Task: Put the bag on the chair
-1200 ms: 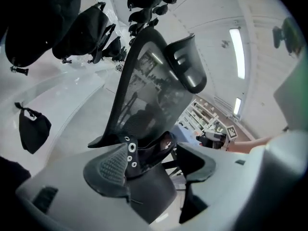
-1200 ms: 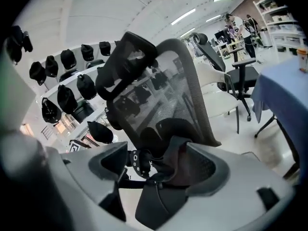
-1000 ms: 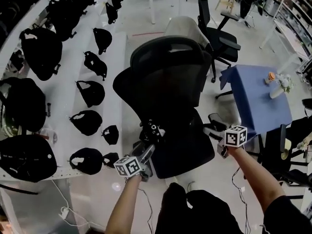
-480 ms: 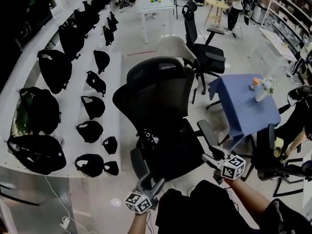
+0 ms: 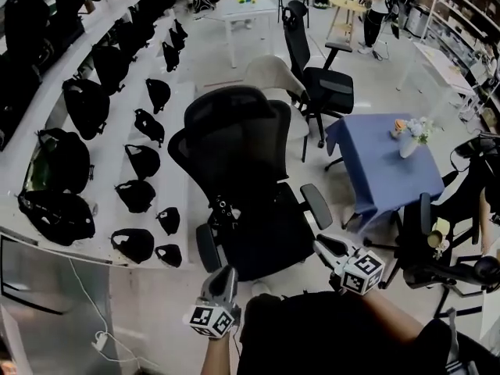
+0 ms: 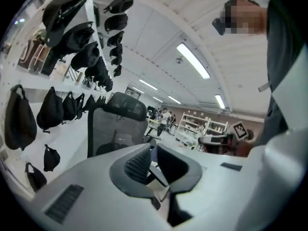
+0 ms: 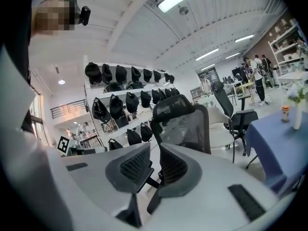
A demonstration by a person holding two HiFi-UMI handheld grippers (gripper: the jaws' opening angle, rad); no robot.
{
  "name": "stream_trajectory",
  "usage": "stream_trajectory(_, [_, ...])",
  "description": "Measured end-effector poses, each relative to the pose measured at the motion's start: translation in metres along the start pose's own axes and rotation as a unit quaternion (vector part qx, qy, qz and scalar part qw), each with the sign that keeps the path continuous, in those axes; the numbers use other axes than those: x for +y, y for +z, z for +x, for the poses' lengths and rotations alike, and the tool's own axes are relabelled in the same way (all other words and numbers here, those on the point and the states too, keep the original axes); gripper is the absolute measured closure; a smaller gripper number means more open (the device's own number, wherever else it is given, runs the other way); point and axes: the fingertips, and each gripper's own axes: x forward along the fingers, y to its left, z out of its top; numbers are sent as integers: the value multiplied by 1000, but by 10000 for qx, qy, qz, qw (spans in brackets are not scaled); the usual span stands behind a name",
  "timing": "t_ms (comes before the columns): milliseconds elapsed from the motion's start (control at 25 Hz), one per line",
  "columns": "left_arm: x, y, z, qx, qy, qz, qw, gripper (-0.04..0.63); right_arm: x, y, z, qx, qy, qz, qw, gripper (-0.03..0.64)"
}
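Hard to pick out the bag (image 5: 262, 233): black on the black seat of the chair (image 5: 234, 143), showing only as a low lump, with no edge to trace. Impossible to see the chair's base, hidden beneath the seat. Equally hard to follow the left forearm, cut off by dark clothing below the chair. Easy to confuse with the many black packs (image 5: 137, 196) on the white shelves (image 5: 109, 158) left of the chair.

Holds the left gripper (image 5: 224, 272) just off the chair's front left corner, clear of it, aimed at the chair and tipped slightly down. Holds the right gripper (image 5: 322, 244) near the front of the chair's right armrest, apart from it, aimed the same way. Have just been closing, both pairs of jaws: now narrow, only a slit between the ribbed pads (image 7: 134, 166), with nothing in either.
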Motion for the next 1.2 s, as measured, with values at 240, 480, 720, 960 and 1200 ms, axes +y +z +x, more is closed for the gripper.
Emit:
stream_trajectory(240, [-68,-12,15,-385,210,-374,9983,583,-16,15,-52,-334,178,13,9993,615])
stream_trajectory(480, [-144,-18,27,-448,251,-74,9987,583,-35,21,-104,-477,184,-41,9987,614])
stream_trajectory(720, [-196,-29,17,-648,799,109,9946,588,-45,5,-156,-388,309,-381,9980,611])
stream_trajectory(960, [-234,-49,-1,-688,1103,135,9914,587,-45,-11,-180,-286,471,-487,9973,617])
stream_trajectory(1200, [-245,-55,-29,-891,1020,353,9902,587,-41,-18,-186,-156,354,-643,9972,617])
